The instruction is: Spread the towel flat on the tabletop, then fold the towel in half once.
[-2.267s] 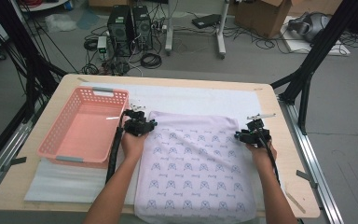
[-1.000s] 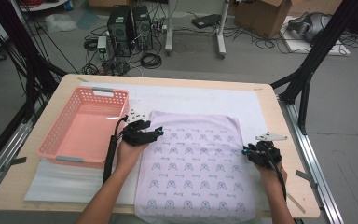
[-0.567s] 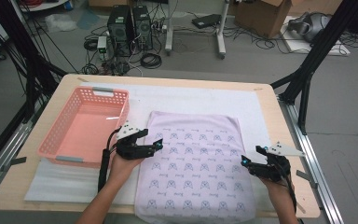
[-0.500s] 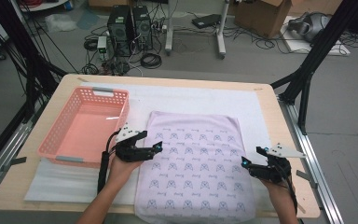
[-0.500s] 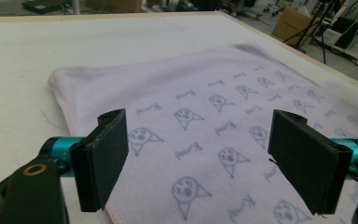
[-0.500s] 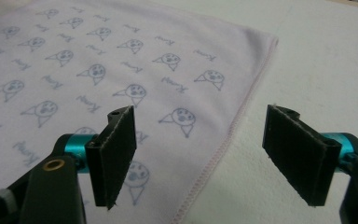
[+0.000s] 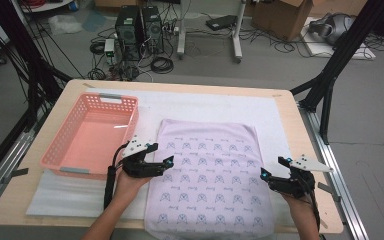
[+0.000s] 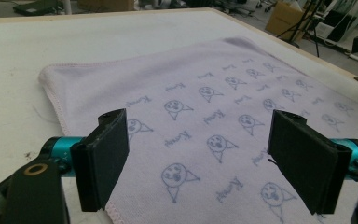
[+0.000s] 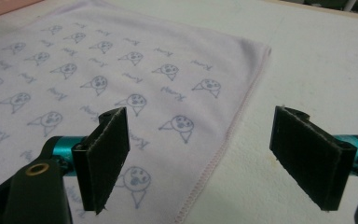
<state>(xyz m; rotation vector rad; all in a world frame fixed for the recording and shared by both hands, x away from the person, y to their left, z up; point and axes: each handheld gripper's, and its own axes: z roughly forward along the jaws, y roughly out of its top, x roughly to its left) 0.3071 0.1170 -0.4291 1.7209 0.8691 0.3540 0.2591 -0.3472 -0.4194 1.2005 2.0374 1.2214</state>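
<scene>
A pale lilac towel printed with small cartoon faces is spread flat on a white mat covering a wooden table, its near edge hanging slightly over the table's front. A pink plastic basket is seen just left of it. The left gripper is held at the towel's left hem, jaws spread wide and holding nothing; the right gripper is held at the right hem, likewise spread wide and holding nothing. A fold appears to be in preparation. If the jaws are closed too high, the thin hem could be missed; if too low, the mat could be pinched along with it, and an uneven grasp could skew the fold.
</scene>
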